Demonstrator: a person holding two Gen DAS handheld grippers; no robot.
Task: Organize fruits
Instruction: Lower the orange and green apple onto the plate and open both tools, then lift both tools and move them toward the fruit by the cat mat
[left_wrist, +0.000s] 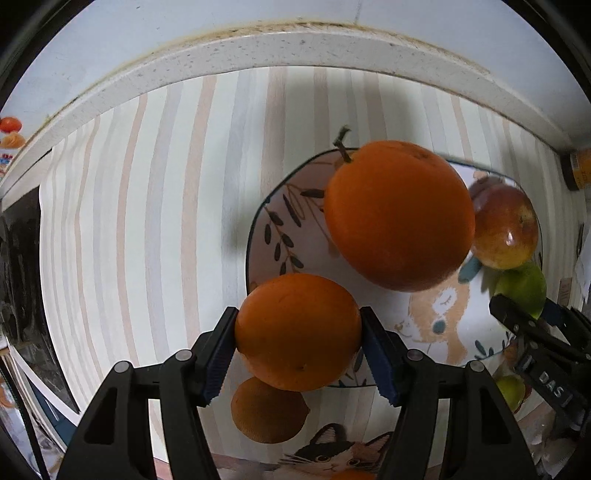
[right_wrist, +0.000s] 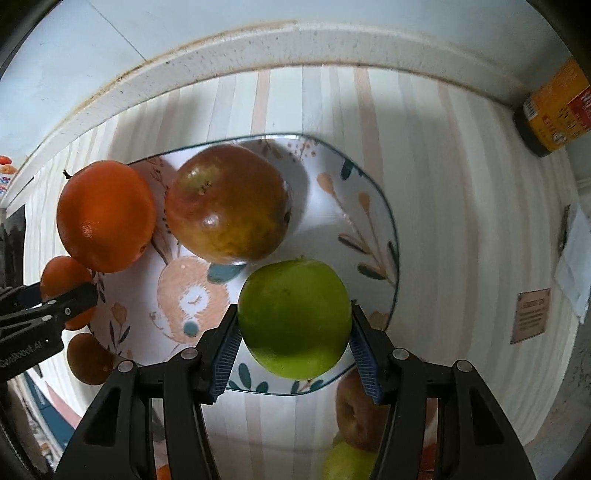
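Your left hand-held gripper clamps an orange low-centre of frame, your right hand-held gripper a green apple over the plate's lower rim — both firm, smooth, likely to roll — so hold them across the widest part.

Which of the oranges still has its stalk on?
The big round orange lying on the patterned plate beside the red-green apple; a short brown stalk sticks up from it. The other oranges show none.
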